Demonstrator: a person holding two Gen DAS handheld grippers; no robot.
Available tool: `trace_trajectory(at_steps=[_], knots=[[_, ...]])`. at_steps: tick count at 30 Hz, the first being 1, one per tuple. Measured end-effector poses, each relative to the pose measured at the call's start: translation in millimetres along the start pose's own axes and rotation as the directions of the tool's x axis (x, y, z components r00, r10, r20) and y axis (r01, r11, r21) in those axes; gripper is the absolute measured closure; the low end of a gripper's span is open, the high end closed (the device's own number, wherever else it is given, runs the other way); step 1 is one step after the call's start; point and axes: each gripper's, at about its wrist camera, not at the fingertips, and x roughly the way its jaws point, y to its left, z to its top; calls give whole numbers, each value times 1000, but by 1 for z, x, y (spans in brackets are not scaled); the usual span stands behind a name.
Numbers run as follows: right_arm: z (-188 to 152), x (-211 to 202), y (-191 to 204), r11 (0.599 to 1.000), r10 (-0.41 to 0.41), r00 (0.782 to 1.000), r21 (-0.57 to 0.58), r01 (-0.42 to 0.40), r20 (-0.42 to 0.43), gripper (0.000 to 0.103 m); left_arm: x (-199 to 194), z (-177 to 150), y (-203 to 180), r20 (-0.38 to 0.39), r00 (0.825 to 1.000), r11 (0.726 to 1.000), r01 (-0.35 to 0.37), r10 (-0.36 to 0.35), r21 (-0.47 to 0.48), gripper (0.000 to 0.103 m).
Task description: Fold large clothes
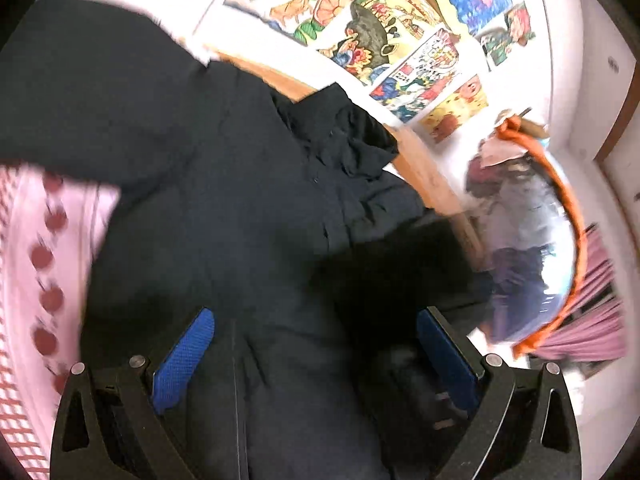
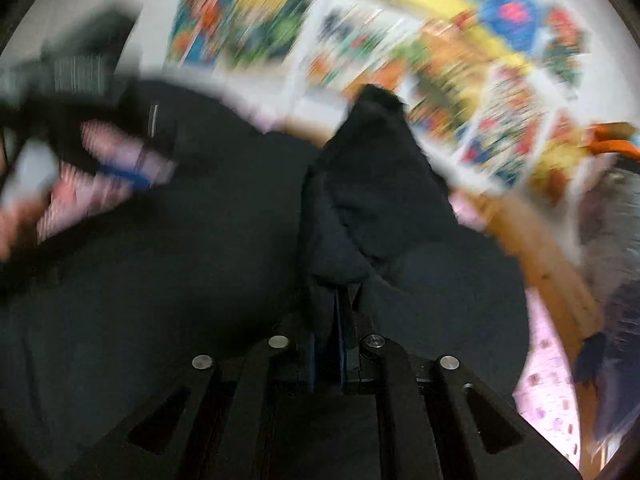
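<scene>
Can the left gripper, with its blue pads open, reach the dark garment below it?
Probably yes: the left gripper stands open directly over the dark garment, with nothing visible between them.

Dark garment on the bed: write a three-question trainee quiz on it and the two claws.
1. True or false: the left claw stands open above the dark garment.
2. What is pinched in the right claw? A) a fold of the dark garment B) the pink patterned bedding C) nothing
3. Fill in: the orange-rimmed hamper appears to hold ____.

Key: 1 true; 2 A; 3 clothes
</scene>
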Motion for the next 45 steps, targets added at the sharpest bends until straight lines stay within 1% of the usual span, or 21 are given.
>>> trace_trajectory(at_steps=[1,3,5,9,13,15,16,17,18,20,22,23,24,26,28,30,32,36,40,43,45], knots=[[-6,5,7,999,34,999,-15,-34,-40,86,2,-2,4,-8,1000,1000,15,-15,-12,1],[-22,2,20,996,78,995,-48,-81,-68,64,12,-8,12,-43,998,998,47,-49,-36,1],[-35,-13,26,996,65,997,-65,-68,-43,60,23,-11,15,-80,996,998,47,-50,-38,1],[-56,-43,19,991,130,991,8,-130,-3,51,45,-10,7,-140,990,1000,17,-18,-12,1],[-90,-71,6,975,187,981,111,-191,40,47,59,-11,3,-171,983,998,-64,68,30,2],[-102,-82,-2,968,188,981,156,-194,53,45,65,-13,-6,-165,978,990,-114,127,85,20],[-105,-81,-9,966,186,981,170,-193,55,45,64,-14,-6,-165,977,988,-116,132,104,46],[-113,-91,-15,965,174,983,191,-183,59,45,68,-15,-10,-180,974,985,-119,140,127,69],[-118,-97,-22,964,160,985,204,-169,63,45,69,-16,-14,-183,969,980,-137,163,147,75],[-118,-106,-37,966,114,991,225,-128,72,45,64,-14,-22,-139,974,970,-149,177,193,94],[-115,-111,-52,967,60,995,244,-79,86,44,52,-10,-36,-58,981,953,-165,185,253,95],[-113,-112,-61,964,30,996,259,-51,85,38,41,-7,-44,16,979,940,-198,202,279,96],[-110,-112,-71,960,6,997,279,-27,77,30,31,-3,-51,81,972,926,-236,222,296,96],[-99,-103,-89,947,-1,997,320,-22,73,29,13,7,-57,173,952,909,-296,254,294,96],[-81,-87,-109,931,14,997,364,-39,73,29,-4,16,-55,253,921,887,-364,296,285,96],[-63,-62,-128,910,21,998,412,-43,59,29,-13,26,-47,298,891,862,-424,342,278,96],[-44,-25,-144,902,36,998,430,-50,42,29,-12,31,-35,301,874,843,-463,383,273,96],[-20,53,-149,916,28,997,400,3,-73,29,19,33,-6,243,839,789,-541,486,290,96],[-16,113,-149,923,45,978,384,36,-202,29,48,35,14,168,821,765,-570,545,302,96],[-22,137,-144,922,56,972,385,37,-227,26,63,36,21,140,810,749,-581,569,317,96],[-27,148,-138,928,35,973,369,53,-229,24,73,35,25,127,801,737,-590,585,329,95]])
